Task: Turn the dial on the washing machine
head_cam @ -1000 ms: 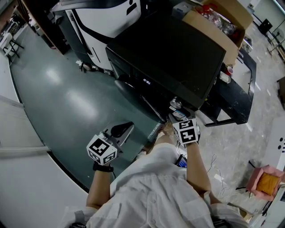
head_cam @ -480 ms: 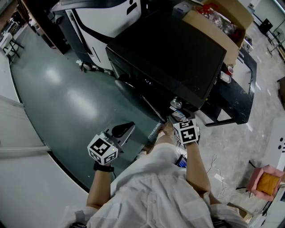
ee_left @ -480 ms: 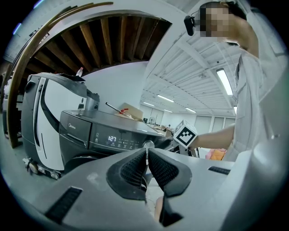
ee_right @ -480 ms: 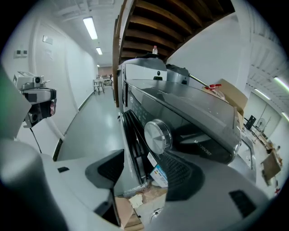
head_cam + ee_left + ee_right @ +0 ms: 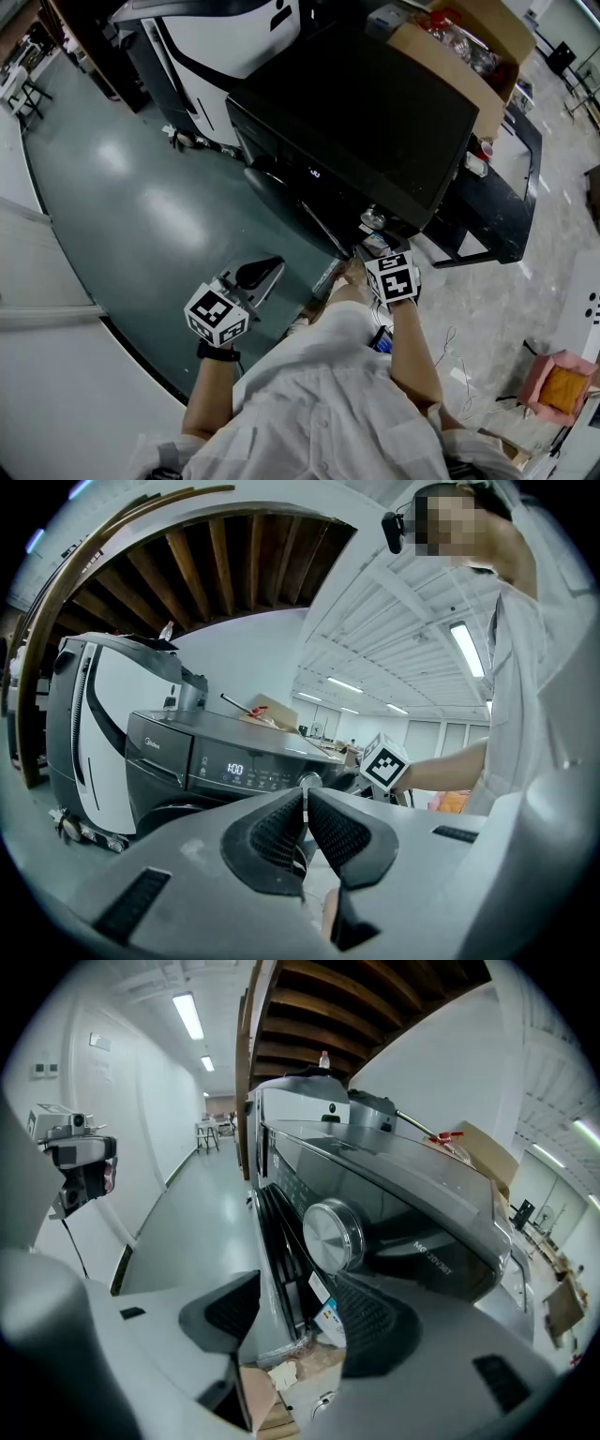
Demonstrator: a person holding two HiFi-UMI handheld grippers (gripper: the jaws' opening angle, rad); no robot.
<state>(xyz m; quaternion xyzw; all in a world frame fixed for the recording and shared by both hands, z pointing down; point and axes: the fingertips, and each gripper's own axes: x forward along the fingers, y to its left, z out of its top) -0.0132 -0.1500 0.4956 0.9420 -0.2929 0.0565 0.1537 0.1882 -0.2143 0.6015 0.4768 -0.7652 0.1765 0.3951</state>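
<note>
The dark grey washing machine (image 5: 375, 112) stands in front of me, its display (image 5: 234, 770) lit. Its round silver dial (image 5: 333, 1235) sits on the front panel; it also shows as a small knob (image 5: 372, 218) in the head view. My right gripper (image 5: 295, 1299) is open just below and short of the dial, with nothing between its fingers (image 5: 370, 1321). In the head view that right gripper (image 5: 373, 247) is close under the dial. My left gripper (image 5: 305, 797) is shut on nothing and held back from the machine. In the head view the left gripper (image 5: 261, 273) hangs over the floor.
A white and black machine (image 5: 225, 37) stands to the washer's left. An open cardboard box (image 5: 459, 47) rests by its far right corner, next to a black frame (image 5: 506, 187). The washer door (image 5: 272, 1241) sits under the panel. A pink box (image 5: 558, 384) and cables lie on the floor at right.
</note>
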